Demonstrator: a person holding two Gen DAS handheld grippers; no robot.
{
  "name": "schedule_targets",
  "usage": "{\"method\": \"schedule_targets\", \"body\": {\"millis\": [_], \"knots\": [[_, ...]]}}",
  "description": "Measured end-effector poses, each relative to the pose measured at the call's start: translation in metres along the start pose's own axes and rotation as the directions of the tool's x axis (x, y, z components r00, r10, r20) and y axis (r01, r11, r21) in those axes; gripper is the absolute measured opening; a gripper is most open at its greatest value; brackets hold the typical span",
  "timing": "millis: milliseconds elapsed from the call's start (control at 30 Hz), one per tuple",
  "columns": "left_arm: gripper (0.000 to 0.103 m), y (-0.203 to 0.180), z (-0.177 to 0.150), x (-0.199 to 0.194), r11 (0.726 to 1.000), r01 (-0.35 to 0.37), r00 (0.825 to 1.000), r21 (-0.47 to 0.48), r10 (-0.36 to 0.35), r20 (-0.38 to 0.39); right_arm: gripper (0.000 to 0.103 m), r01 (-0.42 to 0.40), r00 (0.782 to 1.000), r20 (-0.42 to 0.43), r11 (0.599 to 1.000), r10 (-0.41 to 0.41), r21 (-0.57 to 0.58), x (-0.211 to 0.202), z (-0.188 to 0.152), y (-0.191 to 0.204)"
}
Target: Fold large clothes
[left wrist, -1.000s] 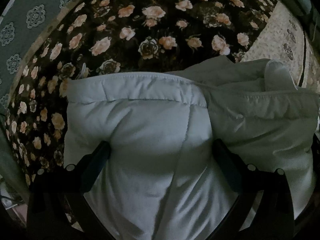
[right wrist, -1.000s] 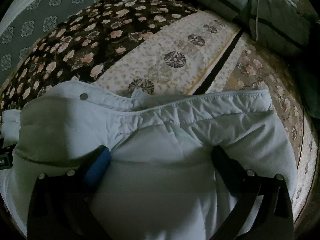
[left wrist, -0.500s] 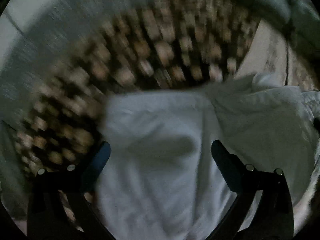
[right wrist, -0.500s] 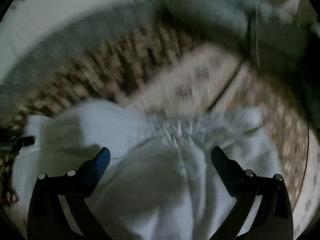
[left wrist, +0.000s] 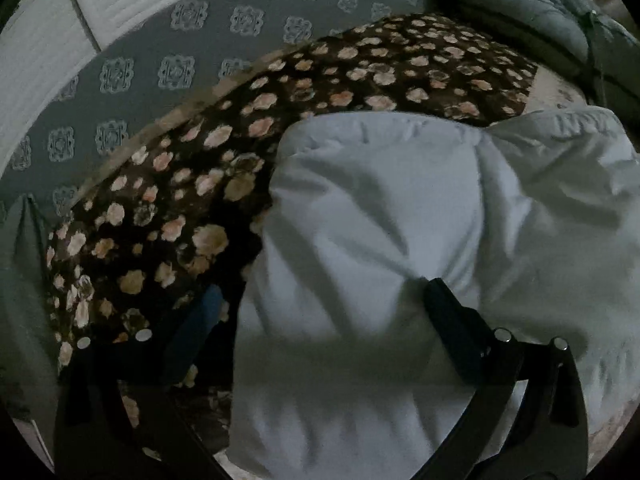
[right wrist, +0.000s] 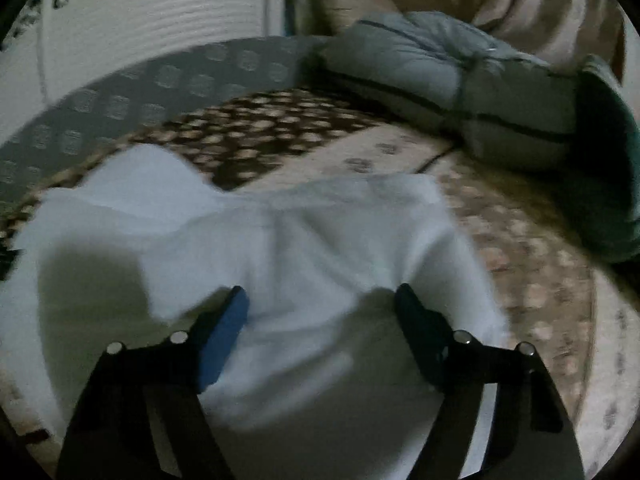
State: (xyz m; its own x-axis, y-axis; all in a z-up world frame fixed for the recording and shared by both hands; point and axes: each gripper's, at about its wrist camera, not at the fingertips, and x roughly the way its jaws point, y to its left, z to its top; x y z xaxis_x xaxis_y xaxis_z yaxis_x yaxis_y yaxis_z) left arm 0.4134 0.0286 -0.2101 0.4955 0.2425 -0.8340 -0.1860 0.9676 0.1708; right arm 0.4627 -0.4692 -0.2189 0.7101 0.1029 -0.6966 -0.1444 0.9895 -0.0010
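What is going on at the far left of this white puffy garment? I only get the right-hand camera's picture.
Observer: The left gripper hangs over the garment's left edge, fingers wide apart.
Visitor: Is it grabbing the cloth?
Observer: No. Its blue-padded finger is out over the flowered blanket, off the garment.
Visitor: And the other one?
Observer: The dark finger lies over the white cloth, beside a crease.
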Motion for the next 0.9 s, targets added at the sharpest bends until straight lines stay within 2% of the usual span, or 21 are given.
{"method": "schedule_targets", "body": {"millis": [133,267,367,467,567,667,767,900], "knots": [[0.1,0.012,0.0,0.017,0.999,-0.015,0.999,-0.038,0.013,-0.035,0.076,0.003,0.999,-0.05,0.998,0.001,0.064,0.019,0.0,-0.022],[0.1,0.014,0.004,0.027,0.998,0.006,0.998,-0.057,-0.01,-0.066,0.078,0.028,0.996,-0.085,0.999,-0.025,0.03,0.021,0.007,-0.017],[0.1,0.02,0.009,0.018,0.997,0.021,0.996,-0.071,-0.027,-0.084,0.08,0.018,0.995,-0.102,0.998,-0.012,0.056,0.003,0.013,-0.018],[0.1,0.036,0.0,-0.004,0.993,0.063,0.994,-0.098,-0.071,-0.078,0.089,-0.031,0.999,-0.035,0.997,0.034,0.073,-0.034,0.008,-0.017],[0.1,0.049,-0.014,-0.022,0.992,0.07,0.995,-0.1,-0.077,-0.065,0.094,-0.049,0.999,0.008,0.997,0.049,0.056,-0.072,-0.011,-0.015],[0.1,0.064,-0.035,-0.03,0.99,0.091,0.991,-0.112,-0.101,-0.09,0.096,-0.025,1.0,-0.007,0.998,0.025,0.058,-0.089,-0.031,-0.021],[0.1,0.07,-0.048,-0.031,0.988,0.106,0.988,-0.114,-0.118,-0.097,0.099,0.013,0.998,-0.066,0.998,-0.008,0.066,-0.096,-0.057,-0.038],[0.1,0.07,-0.064,-0.029,0.986,0.136,0.983,-0.094,-0.146,-0.111,0.099,0.053,0.989,-0.141,0.994,-0.039,0.095,-0.09,-0.074,-0.063]]}}
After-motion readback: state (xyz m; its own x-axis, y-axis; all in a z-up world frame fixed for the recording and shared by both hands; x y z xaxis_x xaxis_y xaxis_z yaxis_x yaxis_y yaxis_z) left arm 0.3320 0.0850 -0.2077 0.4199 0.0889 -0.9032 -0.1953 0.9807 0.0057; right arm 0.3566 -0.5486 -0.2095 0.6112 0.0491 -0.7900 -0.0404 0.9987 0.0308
